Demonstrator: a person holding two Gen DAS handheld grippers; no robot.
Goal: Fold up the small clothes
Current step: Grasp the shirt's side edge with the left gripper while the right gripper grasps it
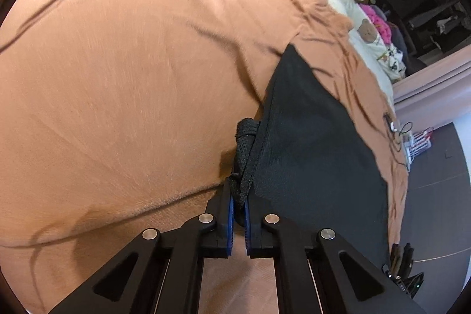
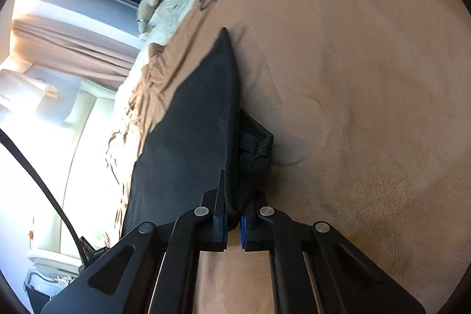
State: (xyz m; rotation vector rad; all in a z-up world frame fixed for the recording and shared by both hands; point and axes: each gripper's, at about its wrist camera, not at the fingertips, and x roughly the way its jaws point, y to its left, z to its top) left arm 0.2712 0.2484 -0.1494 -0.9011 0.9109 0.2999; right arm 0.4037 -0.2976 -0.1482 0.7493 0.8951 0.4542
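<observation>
Left gripper (image 1: 239,206) at the bottom centre of its frame, jaws pinched tight on a bunched edge of the black garment (image 1: 312,143), blue pads (image 1: 230,214) squeezing the fabric between them. From the pinch the cloth rises and fans out toward the right middle of the frame, a flat dark panel lifted off the brown blanket (image 1: 132,78) that fills the left and centre.

Over in the other view, the right gripper (image 2: 234,215) sits low and centre too, clamped on another edge of the same black garment (image 2: 191,137), which stretches up and left to a point near the upper middle. A folded lump of it hangs just right of the seam, possibly a waistband, the view is too soft to say. The brown blanket (image 2: 368,78) covers the right side.
</observation>
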